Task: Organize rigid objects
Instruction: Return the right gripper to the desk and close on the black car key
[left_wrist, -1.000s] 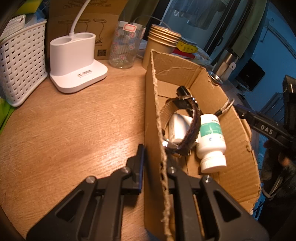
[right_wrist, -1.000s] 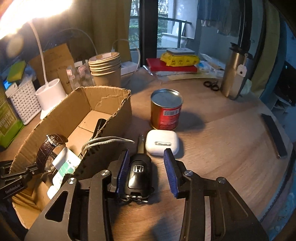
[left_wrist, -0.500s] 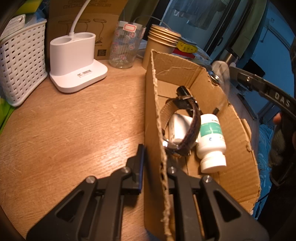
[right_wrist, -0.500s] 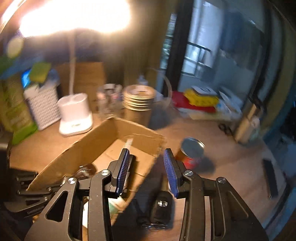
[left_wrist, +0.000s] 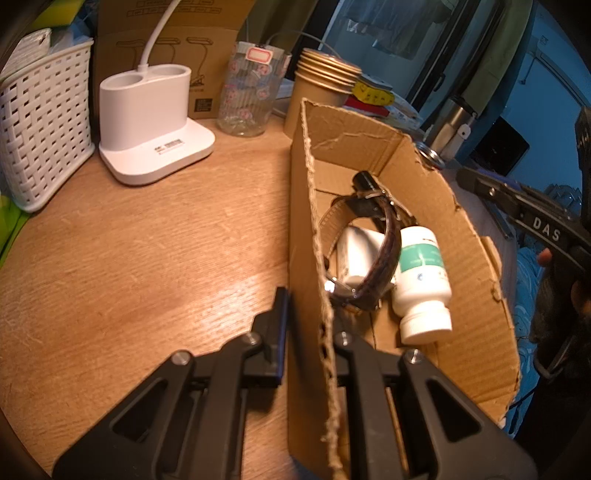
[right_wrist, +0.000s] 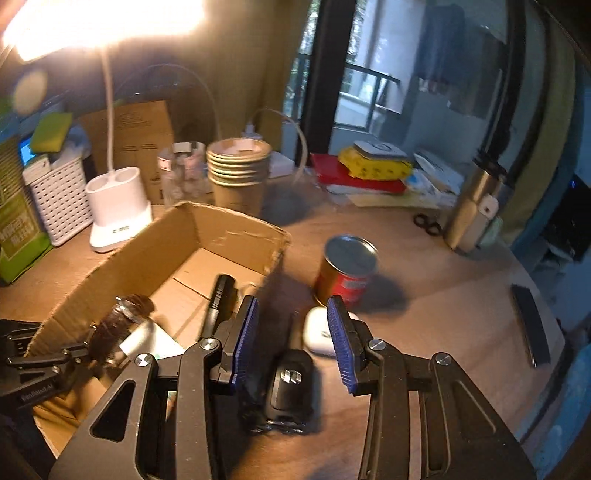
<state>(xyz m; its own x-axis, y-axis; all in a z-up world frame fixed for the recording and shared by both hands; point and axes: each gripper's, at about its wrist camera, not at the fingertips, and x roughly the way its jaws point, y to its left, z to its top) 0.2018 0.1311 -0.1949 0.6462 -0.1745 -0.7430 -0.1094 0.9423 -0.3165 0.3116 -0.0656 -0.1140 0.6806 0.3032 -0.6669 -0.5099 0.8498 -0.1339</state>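
Note:
My left gripper (left_wrist: 308, 314) is shut on the near side wall of the open cardboard box (left_wrist: 369, 136). In the box lie a brown-strapped watch (left_wrist: 388, 251), a white bottle with a green label (left_wrist: 421, 273), a white adapter (left_wrist: 356, 251) and a black pen (right_wrist: 218, 299). My right gripper (right_wrist: 291, 321) hangs open above the table, just right of the box (right_wrist: 229, 229), with nothing between its blue pads. Below it a black car key (right_wrist: 290, 384) lies flat on the wood. A white earbud case (right_wrist: 321, 332) and a red can (right_wrist: 347, 273) stand just beyond.
Behind the box are a white lamp base (left_wrist: 155, 122), a white lattice basket (left_wrist: 44, 122), a glass jar (left_wrist: 251, 92) and stacked paper cups (right_wrist: 238, 173). A steel flask (right_wrist: 472, 206), scissors (right_wrist: 426, 223) and a black strip (right_wrist: 530, 325) are at the right.
My right gripper has risen and drawn back from the car key, which stays on the table. The braided cord no longer hangs over the box's rim. The left gripper has not moved.

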